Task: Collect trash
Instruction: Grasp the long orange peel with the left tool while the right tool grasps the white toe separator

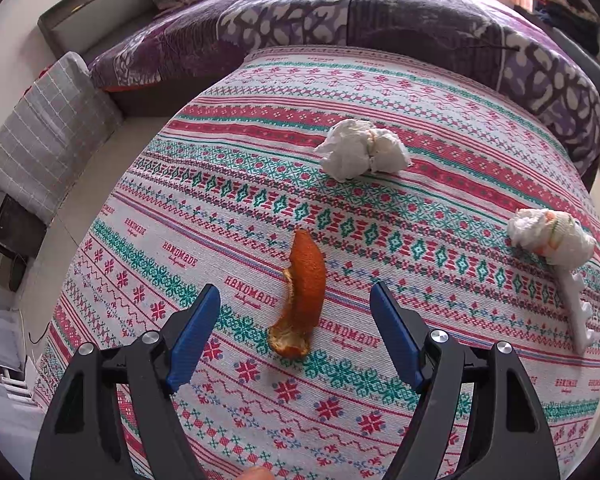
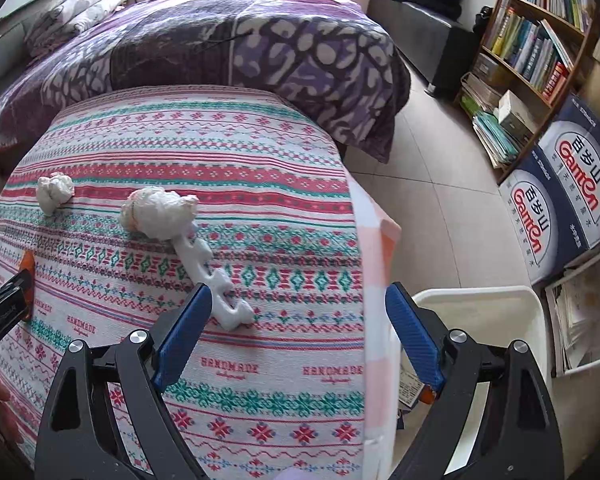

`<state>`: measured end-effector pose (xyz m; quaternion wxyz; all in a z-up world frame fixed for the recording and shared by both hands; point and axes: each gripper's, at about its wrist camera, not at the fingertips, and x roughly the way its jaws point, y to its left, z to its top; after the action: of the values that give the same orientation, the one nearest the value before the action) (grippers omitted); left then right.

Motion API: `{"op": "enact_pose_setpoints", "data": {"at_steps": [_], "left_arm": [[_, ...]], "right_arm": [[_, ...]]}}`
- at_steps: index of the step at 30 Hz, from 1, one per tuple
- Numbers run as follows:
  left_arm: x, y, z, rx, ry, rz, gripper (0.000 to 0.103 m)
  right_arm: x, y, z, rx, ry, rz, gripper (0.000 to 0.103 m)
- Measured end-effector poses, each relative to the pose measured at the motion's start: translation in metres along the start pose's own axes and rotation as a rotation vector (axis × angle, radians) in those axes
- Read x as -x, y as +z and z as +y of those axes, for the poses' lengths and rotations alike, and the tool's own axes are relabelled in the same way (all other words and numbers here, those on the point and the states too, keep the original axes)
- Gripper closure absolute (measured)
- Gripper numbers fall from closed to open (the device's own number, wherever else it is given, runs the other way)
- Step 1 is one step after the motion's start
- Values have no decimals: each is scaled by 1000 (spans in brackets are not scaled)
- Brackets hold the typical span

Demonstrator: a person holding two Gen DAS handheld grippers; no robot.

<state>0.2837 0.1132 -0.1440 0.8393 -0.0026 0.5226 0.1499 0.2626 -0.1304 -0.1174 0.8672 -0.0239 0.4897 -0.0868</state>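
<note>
Patterned tablecloth (image 1: 380, 92), orange peel (image 1: 302, 296) between open left gripper (image 1: 296, 300) fingers

Woven tablecloth (image 1: 380, 208): white ground, red and teal cross-stitch bands, red "HANDMADE" lettering. Curled peel strip (image 1: 302, 300): orange, paler inside. Crumpled tissue wads (image 1: 362, 150): white; second one (image 1: 550, 236) has orange-green marks. Padded gripper fingers (image 2: 182, 336): blue on black. Quilted bedspread (image 2: 260, 48): purple, white blotches.

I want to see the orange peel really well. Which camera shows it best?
The left wrist view: the whole orange peel lies on the patterned cloth between the open left gripper fingers. The right wrist view shows only a sliver at its left edge.
</note>
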Motion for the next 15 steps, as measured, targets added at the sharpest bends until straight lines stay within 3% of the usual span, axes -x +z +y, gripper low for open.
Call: {"op": "enact_pose_setpoints", "data": {"at_steps": [5,10,14,15], "left_arm": [[-19,2,14,44,-40,47,28],[-33,2,28,87,-73,83,31],[-37,1,35,106,-94,91,39],[-37,1,36,102,-96,89,40]], "right_arm": [[-20,4,31,99,8,-11,14],[-45,8,42,100,-7,36,14],[-56,8,46,88,-8,40,26],[-56,7,47,89,6,45,36]]}}
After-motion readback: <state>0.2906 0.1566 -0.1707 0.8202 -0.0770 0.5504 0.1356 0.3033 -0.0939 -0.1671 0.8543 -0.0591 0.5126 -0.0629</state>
